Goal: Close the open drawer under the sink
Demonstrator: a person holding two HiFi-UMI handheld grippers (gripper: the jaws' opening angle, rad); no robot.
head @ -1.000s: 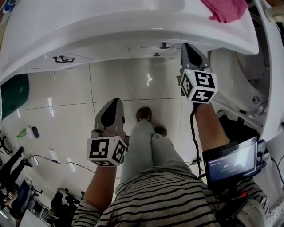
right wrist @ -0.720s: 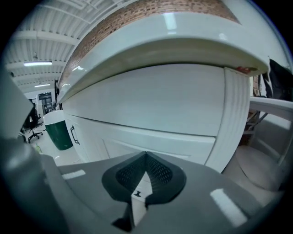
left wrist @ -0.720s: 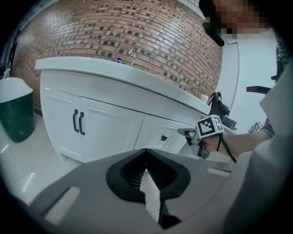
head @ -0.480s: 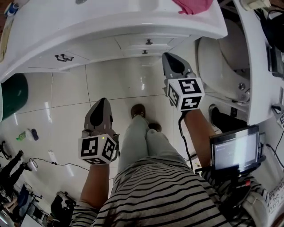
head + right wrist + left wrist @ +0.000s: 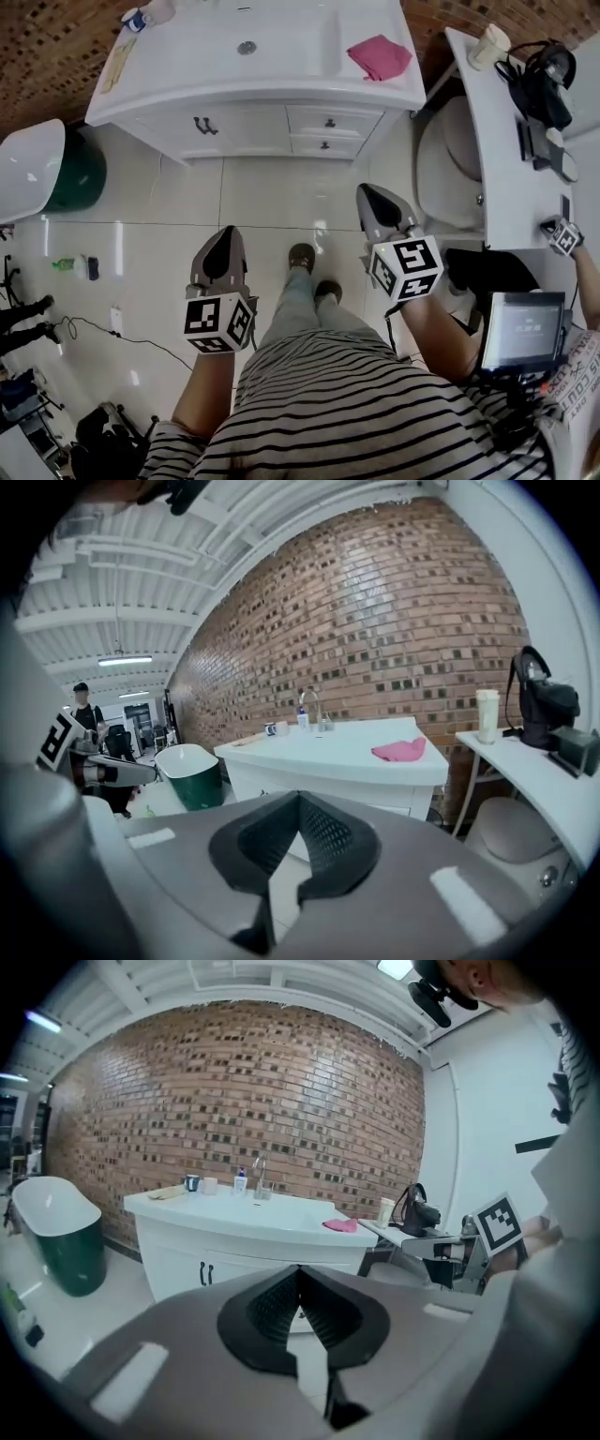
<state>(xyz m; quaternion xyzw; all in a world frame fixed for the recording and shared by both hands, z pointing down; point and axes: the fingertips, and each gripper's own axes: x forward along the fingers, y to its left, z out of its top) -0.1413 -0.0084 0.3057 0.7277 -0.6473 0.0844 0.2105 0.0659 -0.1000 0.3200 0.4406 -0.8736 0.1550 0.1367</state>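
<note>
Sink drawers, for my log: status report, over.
Left gripper and right gripper shut, empty, short of the white vanity cabinet. Both small white drawers look flush. Nothing in the way.

Brick wall (image 5: 56, 47) at rear. Pink cloth (image 5: 380, 56) lying crumpled on white surface (image 5: 281, 80), near its right end. Green tub (image 5: 73, 178) with white rim standing at left on glossy tiled floor (image 5: 281, 202). White toilet (image 5: 450, 164), lid down, at right. Narrow side surface (image 5: 497, 141) just beside it, carrying pale cup (image 5: 491, 42) and black bag (image 5: 544, 70). Green bottle (image 5: 56, 265) and loose cable (image 5: 131, 342) lying on floor at left.
</note>
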